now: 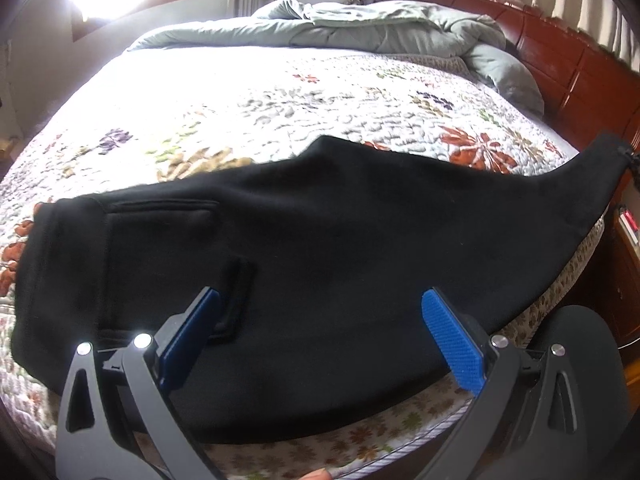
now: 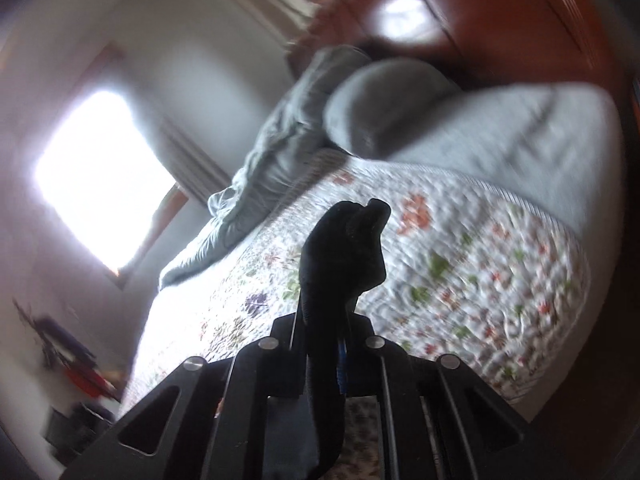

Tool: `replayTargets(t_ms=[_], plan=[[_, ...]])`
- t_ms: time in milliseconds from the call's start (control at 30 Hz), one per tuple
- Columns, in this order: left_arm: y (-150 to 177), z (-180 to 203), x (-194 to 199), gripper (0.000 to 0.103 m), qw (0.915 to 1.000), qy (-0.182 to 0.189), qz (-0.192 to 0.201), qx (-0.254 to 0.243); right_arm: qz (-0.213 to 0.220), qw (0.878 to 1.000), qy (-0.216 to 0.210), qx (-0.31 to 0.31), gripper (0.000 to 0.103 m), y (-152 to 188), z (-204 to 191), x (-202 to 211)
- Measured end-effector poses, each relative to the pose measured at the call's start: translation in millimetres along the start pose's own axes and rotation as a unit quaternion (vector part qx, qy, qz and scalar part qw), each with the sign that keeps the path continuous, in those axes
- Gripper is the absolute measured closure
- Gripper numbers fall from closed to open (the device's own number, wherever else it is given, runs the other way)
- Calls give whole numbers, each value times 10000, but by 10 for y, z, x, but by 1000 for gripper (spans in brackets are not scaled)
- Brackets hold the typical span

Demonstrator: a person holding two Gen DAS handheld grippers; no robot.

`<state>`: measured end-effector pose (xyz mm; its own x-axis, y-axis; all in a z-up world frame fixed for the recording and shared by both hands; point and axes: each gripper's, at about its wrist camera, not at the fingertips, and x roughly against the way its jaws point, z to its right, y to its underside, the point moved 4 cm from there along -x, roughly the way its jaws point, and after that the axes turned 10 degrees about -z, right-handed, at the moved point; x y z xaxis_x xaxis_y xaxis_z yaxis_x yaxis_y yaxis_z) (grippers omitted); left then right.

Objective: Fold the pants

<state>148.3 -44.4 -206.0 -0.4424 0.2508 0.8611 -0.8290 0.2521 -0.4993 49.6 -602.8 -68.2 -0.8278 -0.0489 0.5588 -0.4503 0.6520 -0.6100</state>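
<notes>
Black pants (image 1: 304, 280) spread along the near edge of the quilted bed (image 1: 280, 92), cuff end lifted. Right gripper (image 2: 340, 316) clamped on that cuff; left gripper (image 1: 320, 340) wide open above the waist. Thin pinch, could easily slip mid-fold and bunch.

The bed (image 1: 280, 92) is covered by a floral quilt (image 1: 224, 120). Black pants (image 1: 304, 248) are spread across its near edge. A grey comforter (image 1: 384, 28) is bunched at the far side.

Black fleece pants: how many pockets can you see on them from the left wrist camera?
2. A large patch pocket near the waistband end at left, and a narrow slit pocket beside the open left hand-held gripper. Others may be hidden underneath.
</notes>
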Motion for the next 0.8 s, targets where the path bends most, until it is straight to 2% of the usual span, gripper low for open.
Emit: replayTargets(t_ms=[233,467,600,800], plan=[[31,-261,178,3,9998,-123,160,28,211,9947,319,952,92,98,-877,175],[78,-490,310,3,9993,-231,285,-116,457,9747,866,2008,92,313,-1672,221],[97,-617,366,3,9990,-155,421,-6,509,9614,1146,2449,92,467,-2036,204],[160,-717,389,3,9985,-1,535,144,450,9526,1329,2700,92,621,-2338,104]])
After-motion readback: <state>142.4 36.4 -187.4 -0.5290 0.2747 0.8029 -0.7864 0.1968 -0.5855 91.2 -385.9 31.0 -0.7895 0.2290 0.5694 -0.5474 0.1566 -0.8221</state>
